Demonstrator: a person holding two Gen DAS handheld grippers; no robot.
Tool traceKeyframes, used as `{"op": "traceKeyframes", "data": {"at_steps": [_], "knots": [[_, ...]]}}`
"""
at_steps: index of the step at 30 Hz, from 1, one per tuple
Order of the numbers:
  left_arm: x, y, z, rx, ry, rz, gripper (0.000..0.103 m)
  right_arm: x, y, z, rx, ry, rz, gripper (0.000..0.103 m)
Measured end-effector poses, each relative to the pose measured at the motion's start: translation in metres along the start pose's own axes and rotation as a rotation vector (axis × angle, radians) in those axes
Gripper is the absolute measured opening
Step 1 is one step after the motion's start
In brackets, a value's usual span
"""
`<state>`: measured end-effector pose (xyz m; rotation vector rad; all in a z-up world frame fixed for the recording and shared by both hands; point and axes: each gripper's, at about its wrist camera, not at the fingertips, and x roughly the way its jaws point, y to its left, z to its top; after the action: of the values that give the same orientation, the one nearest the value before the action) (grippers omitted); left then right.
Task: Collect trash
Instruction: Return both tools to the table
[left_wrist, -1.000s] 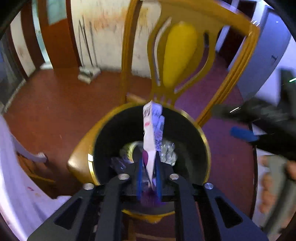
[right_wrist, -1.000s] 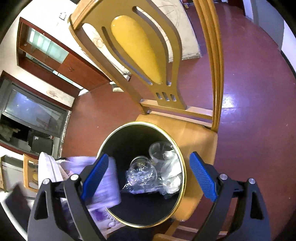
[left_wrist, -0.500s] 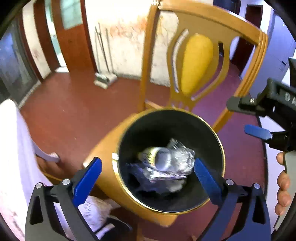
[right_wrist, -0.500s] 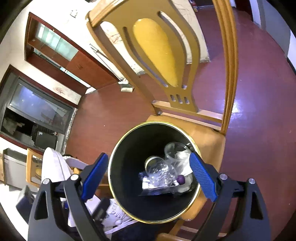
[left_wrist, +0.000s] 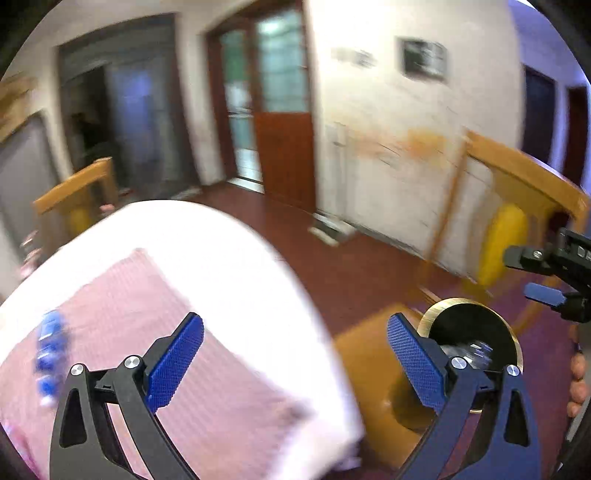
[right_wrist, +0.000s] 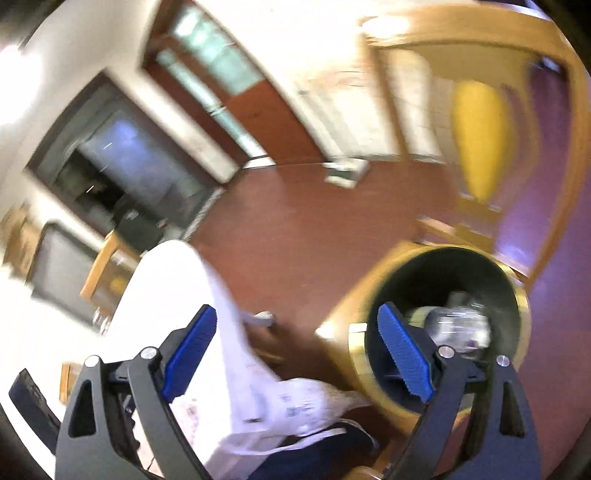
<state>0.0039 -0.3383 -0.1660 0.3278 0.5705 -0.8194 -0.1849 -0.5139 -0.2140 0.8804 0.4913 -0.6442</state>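
Trash (right_wrist: 458, 326) sat in the black bin (right_wrist: 515, 295) at four o'clock; both claws, left (left_wrist: 295, 363) and right (right_wrist: 295, 349), gaped apart, empty. Crumpled clear plastic looked light, crushable — best pinched by a loose edge.

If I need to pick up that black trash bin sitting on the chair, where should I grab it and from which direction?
Probably by the gold rim of the black trash bin, coming from above: it stands upright and open on the chair seat, so one finger can go inside the wall and one outside. Both the left gripper and right gripper are open and empty.
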Motion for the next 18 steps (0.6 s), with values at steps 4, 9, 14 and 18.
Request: {"op": "traceKeyframes", "data": {"at_steps": [4,9,14,18], "knots": [[-0.05,0.082,-0.007,-0.11,-0.08,0.175,0.097,0.011,0.09,-0.023,-0.16,0.023,0.134,0.089],[-0.114,0.16,-0.023,-0.213,-0.139,0.354,0.097,0.013,0.191,-0.059,-0.337,0.057,0.303,0.089],[-0.18,0.22,-0.039,-0.364,-0.162,0.5,0.097,0.004,0.276,-0.098,-0.498,0.112,0.459,0.089],[-0.215,0.249,-0.053,-0.423,-0.153,0.618,0.097,-0.012,0.317,-0.121,-0.588,0.069,0.512,0.093]]}}
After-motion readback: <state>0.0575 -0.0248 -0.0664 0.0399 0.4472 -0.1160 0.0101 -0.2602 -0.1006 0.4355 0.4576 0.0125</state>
